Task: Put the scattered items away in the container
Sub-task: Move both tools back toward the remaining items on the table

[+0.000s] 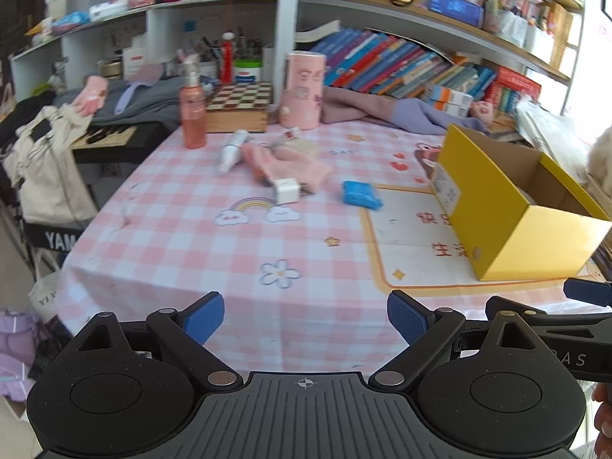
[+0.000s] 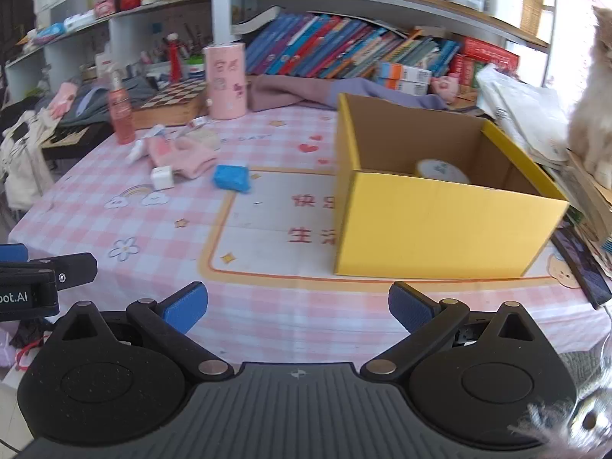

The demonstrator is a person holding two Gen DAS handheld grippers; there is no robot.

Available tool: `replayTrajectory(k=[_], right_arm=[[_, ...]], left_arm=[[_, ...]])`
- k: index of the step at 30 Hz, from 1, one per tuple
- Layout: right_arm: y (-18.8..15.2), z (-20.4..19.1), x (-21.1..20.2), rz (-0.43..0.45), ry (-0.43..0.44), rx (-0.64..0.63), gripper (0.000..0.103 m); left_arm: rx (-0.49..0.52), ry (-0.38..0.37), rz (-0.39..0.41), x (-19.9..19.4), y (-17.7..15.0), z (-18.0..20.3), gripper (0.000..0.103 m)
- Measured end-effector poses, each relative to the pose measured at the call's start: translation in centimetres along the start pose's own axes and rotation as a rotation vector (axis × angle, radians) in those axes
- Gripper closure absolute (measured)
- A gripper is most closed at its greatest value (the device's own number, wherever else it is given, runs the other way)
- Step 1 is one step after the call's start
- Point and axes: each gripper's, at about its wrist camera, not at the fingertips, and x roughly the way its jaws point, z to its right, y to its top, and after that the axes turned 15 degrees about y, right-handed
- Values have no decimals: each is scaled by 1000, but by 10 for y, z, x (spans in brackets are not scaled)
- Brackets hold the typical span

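Right wrist view showed the right gripper (image 2: pixel 298 308) spread wide, empty; left gripper (image 1: pixel 306 319) likewise wide; blue packet (image 2: pixel 230 178), white charger (image 2: pixel 161 177) and pink glove (image 2: pixel 183 157) lay left of the yellow box (image 2: pixel 440 225).

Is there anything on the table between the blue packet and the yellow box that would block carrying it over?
Nothing visible. Between the blue packet and the yellow box lies only flat printed tablecloth; the box's top is open.

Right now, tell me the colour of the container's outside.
Yellow outside; the box shows plain brown cardboard inside. Best seen from the right wrist view.
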Motion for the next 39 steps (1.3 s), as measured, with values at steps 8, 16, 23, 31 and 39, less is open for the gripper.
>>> replayTrajectory(k=[8, 16, 23, 31, 39], right_arm=[[7, -21, 11, -21, 55, -80, 3], [22, -23, 37, -32, 102, -122, 13], [51, -13, 75, -37, 129, -126, 16], [80, 2, 126, -56, 136, -99, 19], [100, 7, 175, -75, 125, -70, 25]], left_arm=[[-61, 27, -4, 5, 2, -18, 9], [-83, 58, -7, 20, 12, -20, 9], [-60, 62, -9, 50, 41, -11, 9], [-11, 90, -10, 90, 73, 7, 10], [-10, 133, -29, 126, 101, 11, 10]])
